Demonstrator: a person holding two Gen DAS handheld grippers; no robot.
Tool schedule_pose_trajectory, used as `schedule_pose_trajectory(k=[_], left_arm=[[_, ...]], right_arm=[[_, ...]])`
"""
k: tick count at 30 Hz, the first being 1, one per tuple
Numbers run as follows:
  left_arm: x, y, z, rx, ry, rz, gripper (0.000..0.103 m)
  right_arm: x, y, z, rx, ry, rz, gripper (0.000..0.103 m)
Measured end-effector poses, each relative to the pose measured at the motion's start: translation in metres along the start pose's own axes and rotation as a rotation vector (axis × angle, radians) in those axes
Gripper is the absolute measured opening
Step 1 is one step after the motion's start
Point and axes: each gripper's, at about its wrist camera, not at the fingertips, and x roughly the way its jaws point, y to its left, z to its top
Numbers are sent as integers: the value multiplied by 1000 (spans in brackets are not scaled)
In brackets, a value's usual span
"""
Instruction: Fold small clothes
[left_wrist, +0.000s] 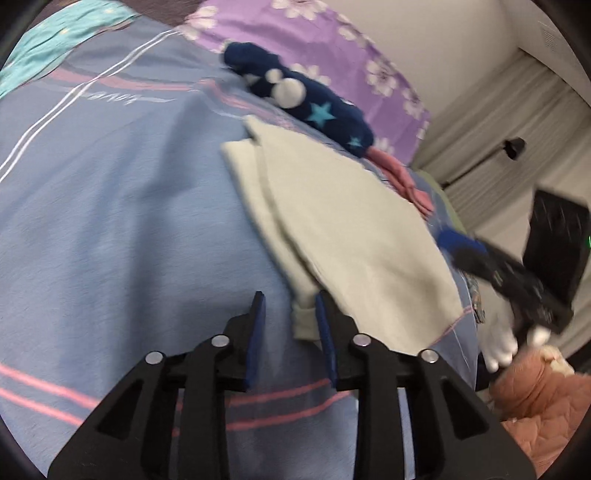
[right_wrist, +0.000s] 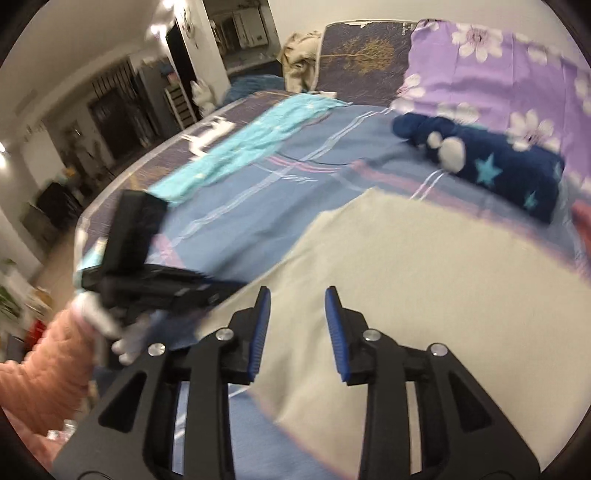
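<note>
A big bed fills most of both views. It has a blue sheet (left_wrist: 122, 206) with pink and white stripes. A cream cloth (left_wrist: 343, 221) lies flat on the sheet, folded over, with one cuff end sticking out near the bottom. The left gripper (left_wrist: 290, 314) has its two blue pads apart, and that cuff sits between them, but they are not squeezing it. The right gripper (right_wrist: 297, 310) is also spread apart, hanging just over the cream cloth with nothing in it. Behind the cloth lies a dark blue sock (right_wrist: 491, 166) with stars and white dots. A pink bit of clothing (left_wrist: 402, 177) pokes out beside it. A purple flowered blanket (right_wrist: 509, 85) lies at the back, and a teal cloth (right_wrist: 240, 144) lies across the far side. Past the bed the room is dim, with white walls, dark furniture and ceiling lights.
</note>
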Motion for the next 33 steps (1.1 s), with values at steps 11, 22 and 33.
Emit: schedule_pose_trajectory(k=[11,22,33], left_arm=[[2,-33,-18,89,-10,34,35],[11,-33,-19,96,-2,69,19],[-6,-15,-34,15,-14,50,4]], right_arm=[[88,-3,61,-76,146,-70,36],[197,36,83,-279,319,-275,16],[182,5,112,-129,138,-189,1]])
